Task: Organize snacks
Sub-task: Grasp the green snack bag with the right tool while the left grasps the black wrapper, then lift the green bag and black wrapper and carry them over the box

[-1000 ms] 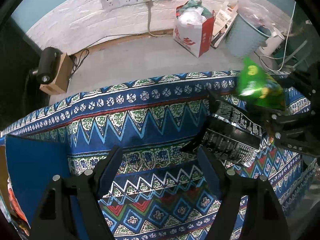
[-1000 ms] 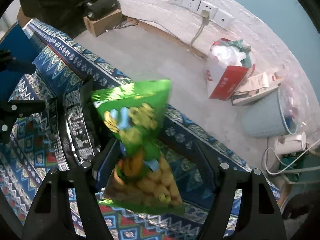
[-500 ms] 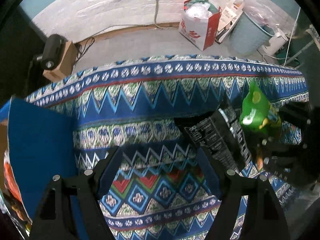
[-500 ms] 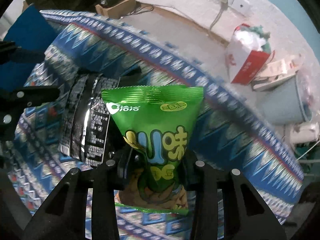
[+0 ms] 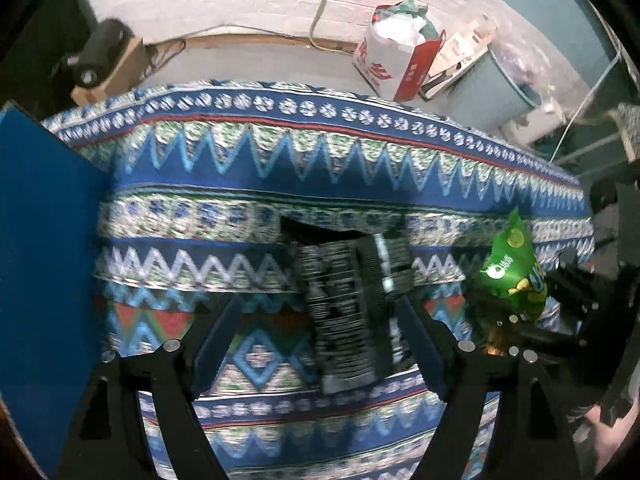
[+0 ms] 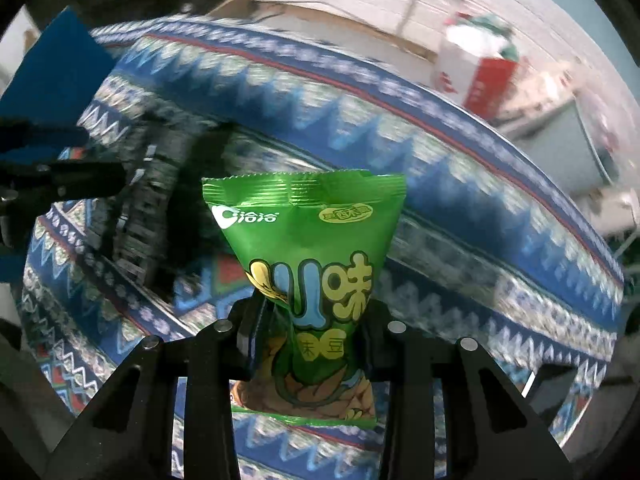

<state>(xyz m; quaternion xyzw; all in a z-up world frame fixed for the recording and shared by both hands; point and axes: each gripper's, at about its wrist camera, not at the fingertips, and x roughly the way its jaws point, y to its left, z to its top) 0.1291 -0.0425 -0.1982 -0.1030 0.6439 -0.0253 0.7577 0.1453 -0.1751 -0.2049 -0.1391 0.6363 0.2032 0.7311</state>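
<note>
My right gripper (image 6: 310,312) is shut on a green snack bag (image 6: 308,264) and holds it upright above the patterned tablecloth (image 6: 440,216). The same green bag (image 5: 514,276) shows at the right in the left wrist view. A black snack bag with white print (image 5: 352,312) lies on the cloth between the fingers of my left gripper (image 5: 320,324), close to the right finger. The left jaws stand wide open around it. The black bag also shows blurred in the right wrist view (image 6: 148,208).
A blue box wall (image 5: 44,248) stands at the left edge of the table. Beyond the table's far edge, on the floor, are a red and white paper bag (image 5: 396,56), a pale blue bin (image 5: 492,88) and a cardboard box with a black object (image 5: 104,64).
My right gripper has closed on the green bag and holds it upright. My left gripper has moved over the black bag, which now lies between its open fingers.
</note>
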